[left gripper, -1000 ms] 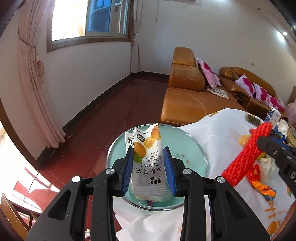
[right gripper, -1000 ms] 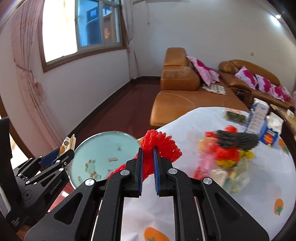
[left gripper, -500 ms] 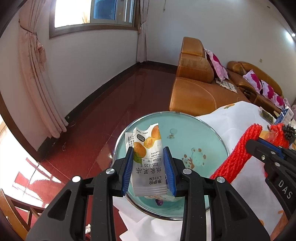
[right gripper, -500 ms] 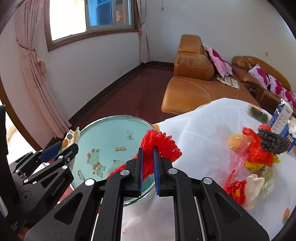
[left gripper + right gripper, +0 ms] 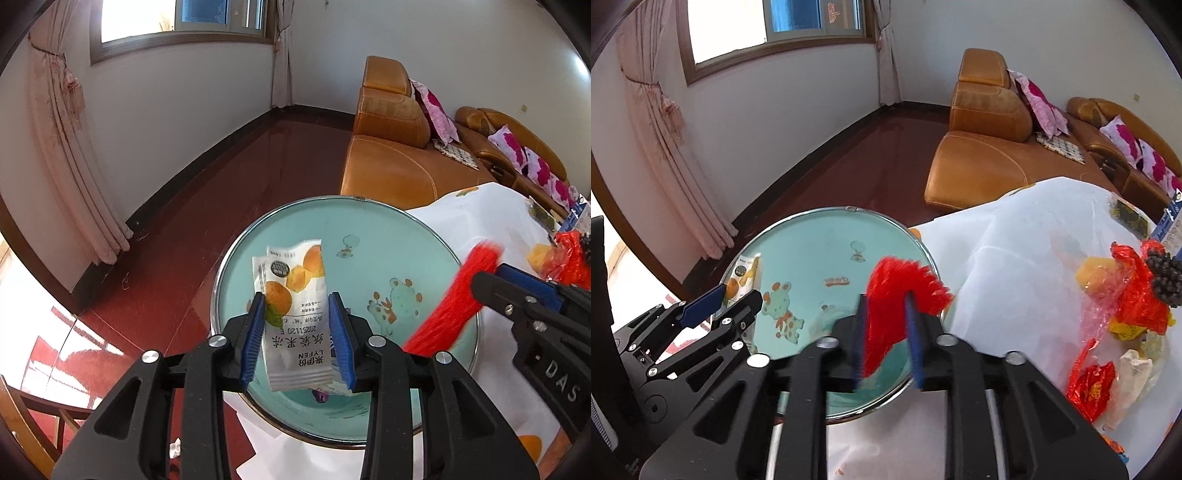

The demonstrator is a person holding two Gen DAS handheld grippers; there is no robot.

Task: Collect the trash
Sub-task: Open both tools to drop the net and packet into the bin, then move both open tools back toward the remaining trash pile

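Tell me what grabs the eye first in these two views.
The bright red mesh netting between the right gripper fingers stands out, hanging over the near rim of the teal basin. Next, the white fruit-jelly wrapper in the left gripper, over the same basin. Crumpled trash lies on the white tablecloth, right.

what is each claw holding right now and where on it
Left claw: a snack wrapper, gripped by its side edges near the lower half. Right claw: jaws widening around red foam netting; a firm hold cannot be told.
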